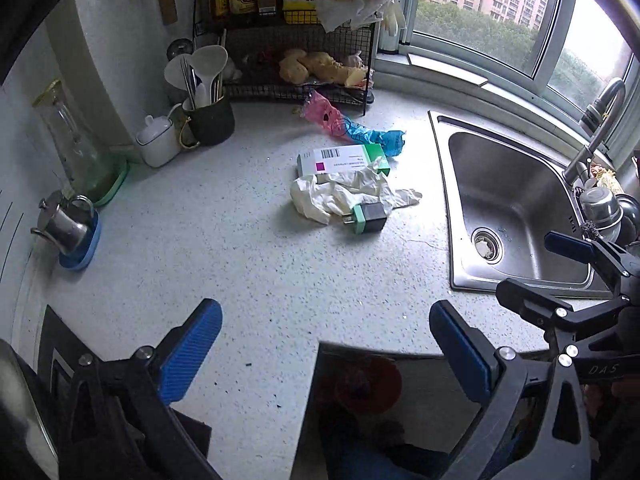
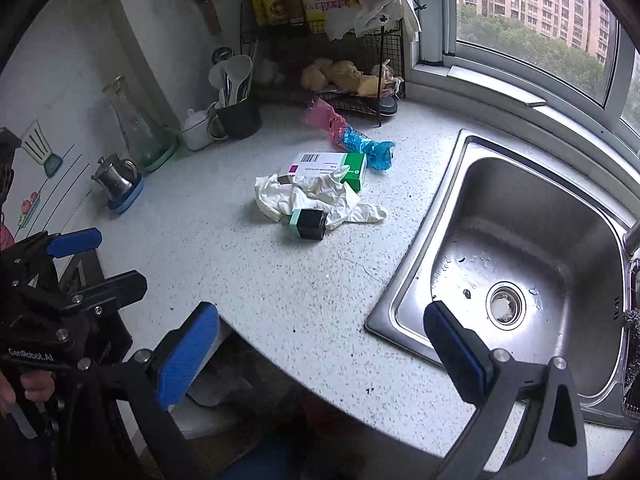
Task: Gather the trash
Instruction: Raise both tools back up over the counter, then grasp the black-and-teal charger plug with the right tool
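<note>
Both tongs, left (image 1: 326,350) and right (image 2: 320,350), wide open, empty, one box (image 1: 340,159), one charger (image 1: 369,218), one glove (image 1: 340,194)

A wide bare stretch of the table (image 1: 248,264) is lying open from its near edge up to the clutter at the middle. There a crumpled white glove (image 1: 340,194) is spreading over a white-and-green box (image 1: 344,158), with a black-and-green plug (image 1: 370,218) sitting against the glove's near side. Just behind, a pink-and-blue wrapper (image 1: 352,128) is trailing toward the wire rack (image 1: 296,60) blocking the far edge. A utensil holder (image 1: 210,116), a white pot (image 1: 158,144), a glass vase (image 1: 76,148) and a steel jug (image 1: 66,220) are lining the left edge. The sink (image 1: 516,204) is taking up the right side, leaving a clear strip between it and the glove.
</note>
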`<state>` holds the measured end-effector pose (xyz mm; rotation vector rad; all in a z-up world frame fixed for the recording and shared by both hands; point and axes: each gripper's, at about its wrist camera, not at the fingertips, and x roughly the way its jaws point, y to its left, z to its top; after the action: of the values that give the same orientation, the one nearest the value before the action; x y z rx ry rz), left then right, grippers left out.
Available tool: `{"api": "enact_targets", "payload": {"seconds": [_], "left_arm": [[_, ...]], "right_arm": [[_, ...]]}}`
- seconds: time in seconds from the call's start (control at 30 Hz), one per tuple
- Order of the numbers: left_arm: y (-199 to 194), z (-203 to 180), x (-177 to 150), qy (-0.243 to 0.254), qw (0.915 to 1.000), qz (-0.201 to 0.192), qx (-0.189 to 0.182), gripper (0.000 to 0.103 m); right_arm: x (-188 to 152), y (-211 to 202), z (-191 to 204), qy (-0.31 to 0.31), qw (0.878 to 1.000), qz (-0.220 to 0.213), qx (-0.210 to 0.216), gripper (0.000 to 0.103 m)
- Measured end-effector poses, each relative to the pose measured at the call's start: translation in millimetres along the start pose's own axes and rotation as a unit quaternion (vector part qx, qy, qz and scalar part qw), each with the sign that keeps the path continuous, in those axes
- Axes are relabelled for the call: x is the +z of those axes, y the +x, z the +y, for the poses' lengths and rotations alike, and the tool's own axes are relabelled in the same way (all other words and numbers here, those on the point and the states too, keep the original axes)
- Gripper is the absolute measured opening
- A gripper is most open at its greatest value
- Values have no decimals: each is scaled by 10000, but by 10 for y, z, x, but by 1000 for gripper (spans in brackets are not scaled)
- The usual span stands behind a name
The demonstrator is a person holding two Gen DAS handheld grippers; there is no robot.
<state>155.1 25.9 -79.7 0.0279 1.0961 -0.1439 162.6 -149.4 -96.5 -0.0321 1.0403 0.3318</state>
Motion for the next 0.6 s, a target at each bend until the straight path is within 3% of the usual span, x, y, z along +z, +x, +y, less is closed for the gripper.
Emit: {"api": "enact_targets", "payload": {"seconds": [0.2,0.47,0.6], "left_arm": [[389,284,333,276,9991,301,-79,103],[931,631,542,327,9961,738,-344,103],[1167,740,583,331,9939,952,-442,103]], "right_arm": [[290,396,111,160,9991,393,0,102],[545,1012,196,370,9954,875,-104,102],[621,1271,222,525,9926,1080,-164,87]]}}
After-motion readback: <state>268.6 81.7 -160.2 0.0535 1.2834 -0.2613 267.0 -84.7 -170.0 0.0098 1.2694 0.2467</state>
